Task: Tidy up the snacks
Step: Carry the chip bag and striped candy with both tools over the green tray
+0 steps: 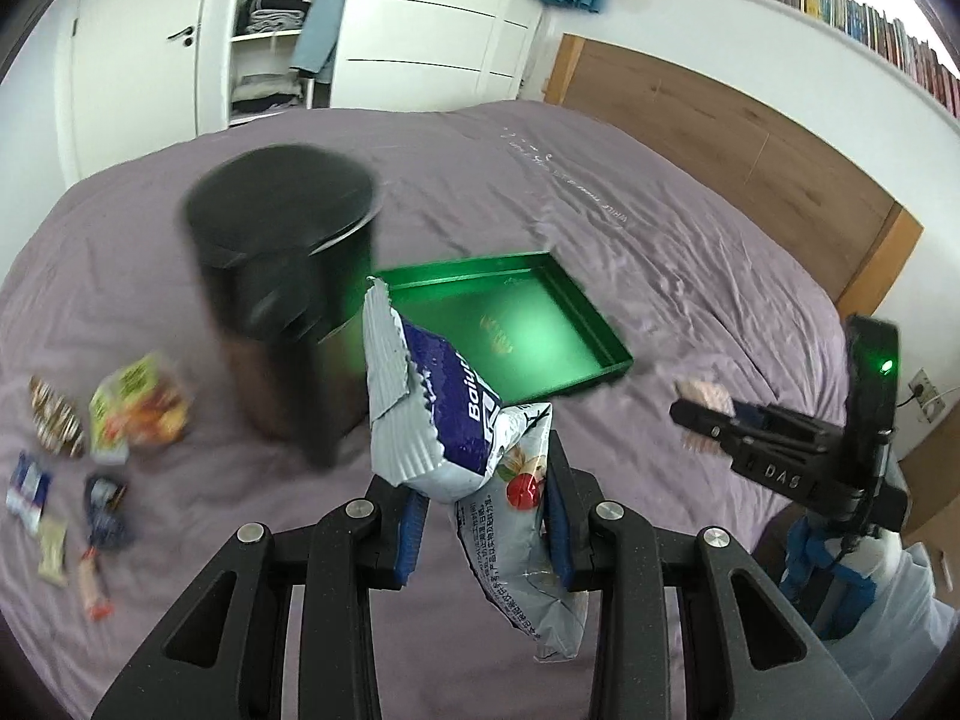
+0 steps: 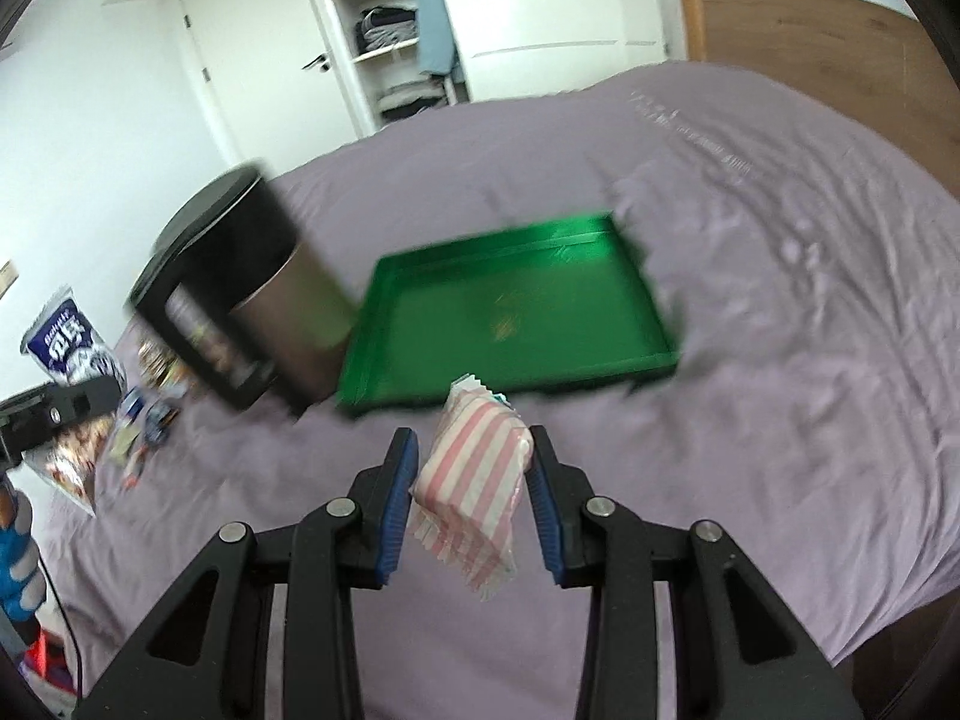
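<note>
Green tray (image 2: 510,306) empty, ahead. Left gripper (image 1: 486,516) clamps silver-blue chip bag (image 1: 444,414); right gripper (image 2: 471,480) clamps pink-striped packet (image 2: 474,480). Lower inside rim, release low, keep items apart.

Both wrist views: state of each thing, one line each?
left gripper: shut on the chip bag
chip bag: torn open at the top, held above the bed
right gripper: shut on the striped packet
striped packet: sealed, held
green tray: empty, on the bed
black bin: lid closed
small snacks: loose on the bed
</note>
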Tool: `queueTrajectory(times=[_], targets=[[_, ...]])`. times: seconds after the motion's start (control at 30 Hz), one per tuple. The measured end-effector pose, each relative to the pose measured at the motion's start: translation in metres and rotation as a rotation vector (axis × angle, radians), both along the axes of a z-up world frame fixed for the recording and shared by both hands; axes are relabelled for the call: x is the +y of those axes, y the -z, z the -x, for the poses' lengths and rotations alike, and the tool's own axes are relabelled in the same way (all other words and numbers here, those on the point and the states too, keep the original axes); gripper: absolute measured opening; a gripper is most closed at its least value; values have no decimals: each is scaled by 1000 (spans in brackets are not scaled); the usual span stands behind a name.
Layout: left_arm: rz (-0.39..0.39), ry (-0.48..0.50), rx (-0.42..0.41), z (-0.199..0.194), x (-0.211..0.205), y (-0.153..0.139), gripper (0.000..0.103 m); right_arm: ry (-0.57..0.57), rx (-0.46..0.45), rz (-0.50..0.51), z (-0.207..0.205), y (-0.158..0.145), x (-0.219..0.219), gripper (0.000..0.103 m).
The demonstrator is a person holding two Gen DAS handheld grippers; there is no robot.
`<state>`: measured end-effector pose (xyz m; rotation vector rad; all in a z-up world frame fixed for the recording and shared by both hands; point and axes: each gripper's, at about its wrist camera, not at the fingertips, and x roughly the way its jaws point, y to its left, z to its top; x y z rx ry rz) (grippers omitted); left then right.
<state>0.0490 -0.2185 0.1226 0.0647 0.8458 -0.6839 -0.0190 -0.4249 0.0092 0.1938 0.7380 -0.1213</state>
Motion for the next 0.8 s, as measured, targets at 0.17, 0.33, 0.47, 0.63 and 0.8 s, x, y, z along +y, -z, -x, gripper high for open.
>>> queueTrajectory(times=[0.17,0.33,0.47,0.63,0.8], targets=[[-21,-19,-11,-46,-63,0,29,15,-46,55,-55,-22,-35,22],[-50,-90,-1,-105,-113,18,29,24,-70,74,-124,-23,-62,22],[-107,-149,-1,-149,-141,52,29,22,-43,90,-179,-2,-66,22],[-154,-228,49,-198,-150,106,29,14,31,113,-232,40,-70,22],[-163,-268,92,-224,-150,148,30,9,102,130,-259,75,-78,22]])
